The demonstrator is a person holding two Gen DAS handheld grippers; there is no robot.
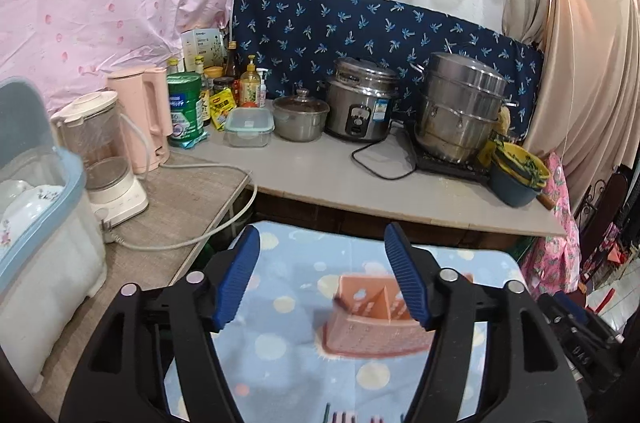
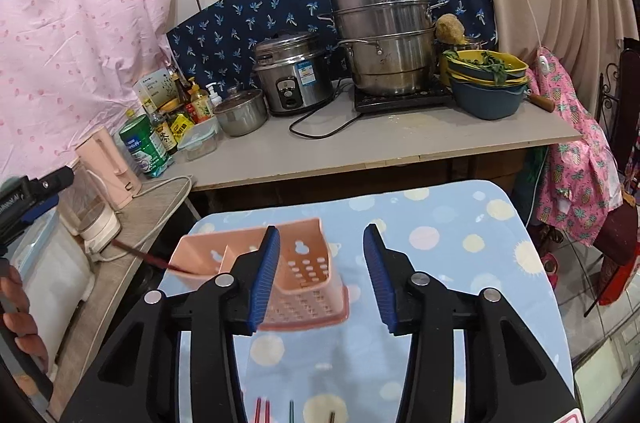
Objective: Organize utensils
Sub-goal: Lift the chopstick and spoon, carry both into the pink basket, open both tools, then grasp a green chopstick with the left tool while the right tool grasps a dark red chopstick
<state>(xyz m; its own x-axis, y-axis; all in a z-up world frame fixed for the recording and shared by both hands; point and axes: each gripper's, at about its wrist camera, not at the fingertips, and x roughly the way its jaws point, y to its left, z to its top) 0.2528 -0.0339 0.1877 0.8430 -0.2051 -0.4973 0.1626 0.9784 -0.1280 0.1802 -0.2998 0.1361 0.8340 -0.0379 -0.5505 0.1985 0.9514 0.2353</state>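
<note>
I see the pink holder (image 2: 276, 275) standing on the dotty blue cloth (image 2: 472, 243). A dark red stick (image 2: 148, 257) pokes out of the holder's left side; I can't tell what it is. More utensils (image 2: 266, 411) lie on the cloth just in front of the holder, at the very bottom of both views, and only their tips show.

I think the job now is to pick one up. I should tip a gripper down toward those tips, close gently on one handle, then drop it straight into a slot.

My left gripper (image 1: 322, 255) hangs above the cloth, a little left of the holder, fingers apart and holding nothing. My right gripper (image 2: 320, 251) hangs above the holder too, fingers apart and empty.
</note>
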